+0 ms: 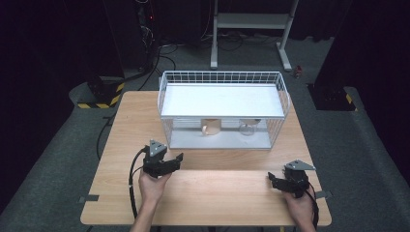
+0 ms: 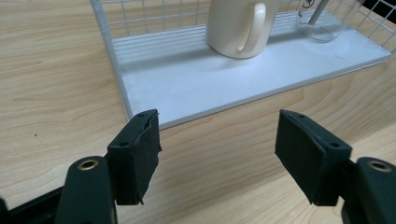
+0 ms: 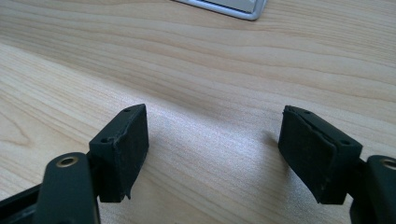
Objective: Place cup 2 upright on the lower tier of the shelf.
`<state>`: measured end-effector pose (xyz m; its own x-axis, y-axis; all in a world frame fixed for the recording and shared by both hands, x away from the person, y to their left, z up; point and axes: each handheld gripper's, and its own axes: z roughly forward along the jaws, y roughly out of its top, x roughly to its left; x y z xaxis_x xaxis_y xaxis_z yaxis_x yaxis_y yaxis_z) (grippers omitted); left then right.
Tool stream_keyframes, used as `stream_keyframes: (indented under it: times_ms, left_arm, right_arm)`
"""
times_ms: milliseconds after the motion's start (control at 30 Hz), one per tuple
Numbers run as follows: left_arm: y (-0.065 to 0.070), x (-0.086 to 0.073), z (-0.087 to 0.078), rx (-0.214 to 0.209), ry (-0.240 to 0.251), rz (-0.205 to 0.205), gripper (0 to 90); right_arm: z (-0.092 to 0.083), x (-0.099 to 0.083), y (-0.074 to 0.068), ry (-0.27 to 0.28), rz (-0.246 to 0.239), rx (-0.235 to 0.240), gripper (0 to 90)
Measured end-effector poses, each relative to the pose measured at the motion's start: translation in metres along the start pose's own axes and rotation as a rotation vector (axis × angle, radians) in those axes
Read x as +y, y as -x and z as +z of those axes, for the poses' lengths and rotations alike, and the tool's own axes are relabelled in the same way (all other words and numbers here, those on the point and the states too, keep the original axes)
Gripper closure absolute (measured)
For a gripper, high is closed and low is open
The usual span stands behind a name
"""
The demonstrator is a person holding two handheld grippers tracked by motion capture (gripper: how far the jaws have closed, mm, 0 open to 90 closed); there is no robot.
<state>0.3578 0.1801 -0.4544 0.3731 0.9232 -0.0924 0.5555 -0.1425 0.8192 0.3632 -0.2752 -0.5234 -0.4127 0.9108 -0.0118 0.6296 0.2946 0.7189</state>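
Observation:
A white wire rack (image 1: 222, 79) with a flat top shelf stands at the back middle of the wooden table (image 1: 208, 193). On its lower tray (image 2: 224, 79) sit a cream mug (image 2: 240, 25) and, to its right, a clear glass (image 2: 320, 23); from above the mug (image 1: 211, 126) and glass (image 1: 247, 127) show under the shelf. My left gripper (image 1: 171, 162) is held just in front of the rack's left end, open, jaws empty (image 2: 217, 151) and aimed at the tray. My right gripper (image 1: 276, 181) rests low near the table's right front, open over bare wood (image 3: 215, 149).
A corner of the rack's tray (image 3: 233, 7) shows at the top of the right gripper view. Beyond the table are a metal stand (image 1: 251, 29), cables on the grey floor, and yellow-black striped bases (image 1: 99, 99) at the left.

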Motion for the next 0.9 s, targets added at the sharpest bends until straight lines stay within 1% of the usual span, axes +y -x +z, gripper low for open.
stream_keyframes:
  times_ms: [167,233,267,367,433,467,500,533,667,767,800,900]
  left_arm:
    - [-0.004,-0.006,-0.005,0.012,-0.004,-0.002,31.2]
    - [-0.005,-0.008,-0.006,0.016,-0.004,-0.011,31.2]
    - [-0.006,-0.009,-0.007,0.019,-0.007,-0.006,31.2]
    - [-0.009,-0.012,-0.010,0.025,-0.007,-0.009,31.1]
    - [-0.009,-0.014,-0.011,0.026,-0.003,-0.019,31.1]
    - [-0.009,-0.016,-0.012,0.026,-0.005,-0.015,31.1]
    - [-0.009,-0.017,-0.012,0.030,-0.009,-0.013,31.1]
    - [-0.009,-0.018,-0.012,0.035,-0.011,-0.003,31.1]
    - [-0.010,-0.022,-0.012,0.039,-0.013,-0.020,31.0]
    - [-0.010,-0.024,-0.012,0.049,-0.012,-0.018,30.9]
    - [-0.010,-0.025,-0.012,0.051,-0.018,-0.010,30.9]
    - [-0.011,-0.029,-0.010,0.047,-0.023,-0.021,30.8]
  right_arm:
    - [0.000,0.000,0.000,0.000,0.000,0.000,24.6]
    - [0.000,0.000,0.000,0.000,0.000,0.000,24.6]
    - [0.000,0.000,0.000,0.000,0.001,0.000,24.6]
    - [0.000,0.000,0.000,-0.001,-0.002,0.000,24.6]
    - [0.000,0.000,0.000,-0.001,-0.002,0.000,24.6]
    - [0.000,0.000,0.000,-0.001,-0.002,0.000,24.6]
    - [0.000,0.000,0.000,0.001,-0.005,0.000,24.6]
    - [0.000,0.000,0.000,0.001,-0.005,-0.001,24.6]
    - [0.000,0.000,0.000,0.001,-0.005,0.000,24.6]
    - [0.000,0.000,0.000,0.001,-0.005,0.000,24.6]
    - [0.000,0.000,0.000,0.001,-0.005,0.000,24.6]
    - [0.000,0.000,0.000,0.001,-0.005,0.000,24.6]
